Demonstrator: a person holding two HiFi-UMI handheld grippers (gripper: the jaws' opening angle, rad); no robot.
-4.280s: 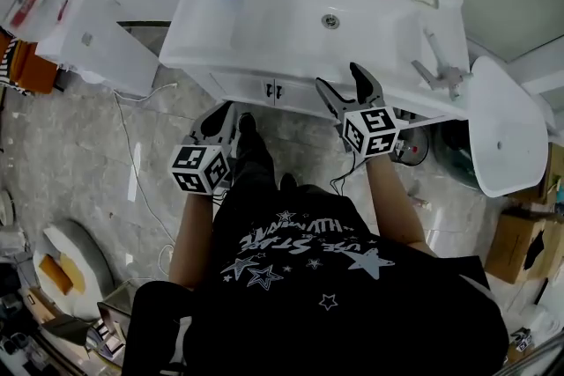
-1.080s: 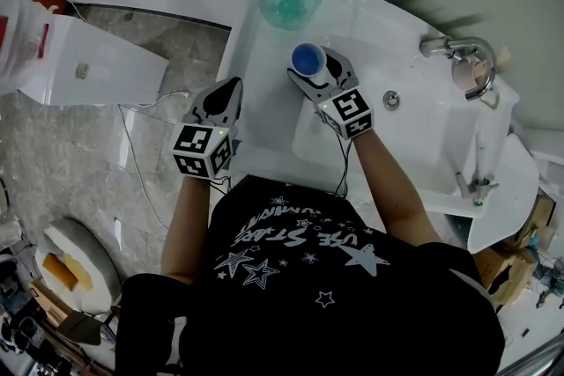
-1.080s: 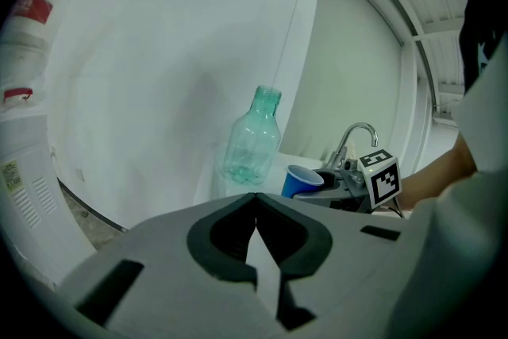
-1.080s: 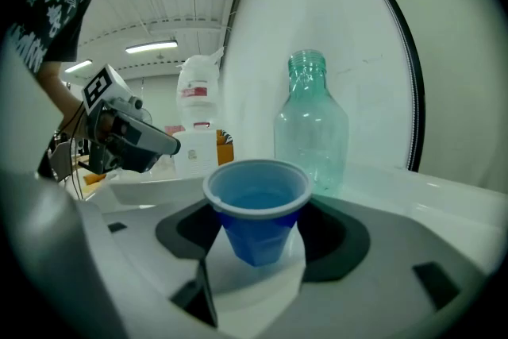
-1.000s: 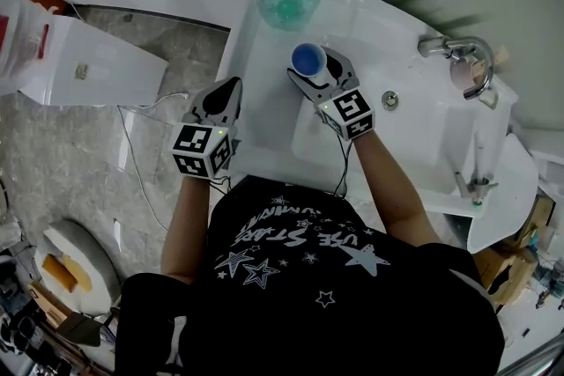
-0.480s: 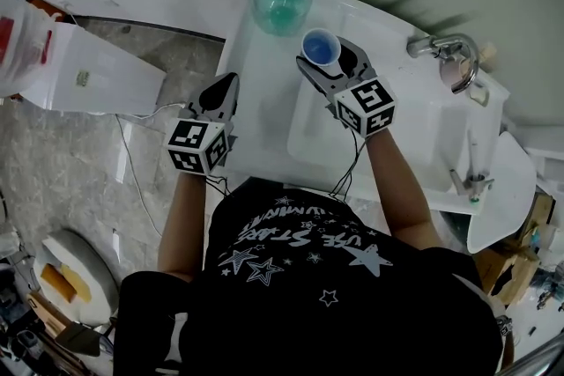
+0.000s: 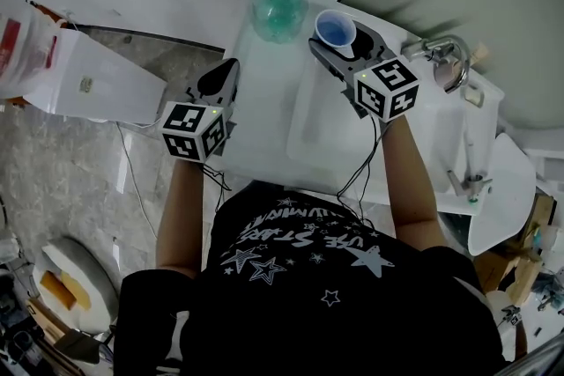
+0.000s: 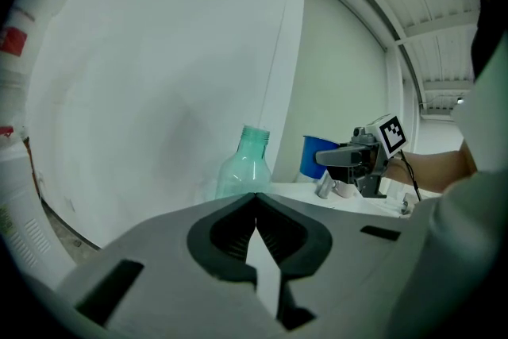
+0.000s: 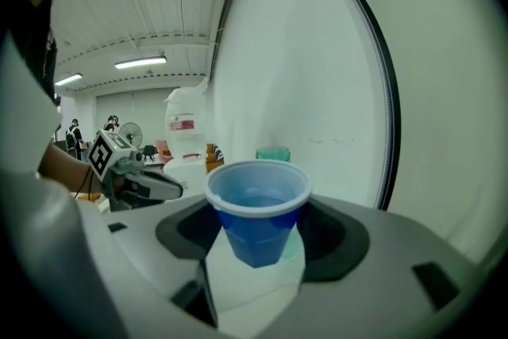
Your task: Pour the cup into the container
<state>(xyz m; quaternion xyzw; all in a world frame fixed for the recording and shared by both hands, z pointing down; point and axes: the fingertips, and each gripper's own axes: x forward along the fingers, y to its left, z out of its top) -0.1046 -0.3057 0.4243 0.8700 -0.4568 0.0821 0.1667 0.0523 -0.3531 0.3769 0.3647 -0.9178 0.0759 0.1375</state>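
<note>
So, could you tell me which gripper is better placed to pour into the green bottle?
Right. The right gripper holds the upright blue plastic cup near the translucent green bottle; the left gripper is shut and empty.

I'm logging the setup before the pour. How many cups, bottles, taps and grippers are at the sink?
Cups: 1 (blue cup)
Bottles: 1 (green bottle)
Taps: 1 (tap)
Grippers: 2 (left gripper, right gripper)
Total: 5
</note>
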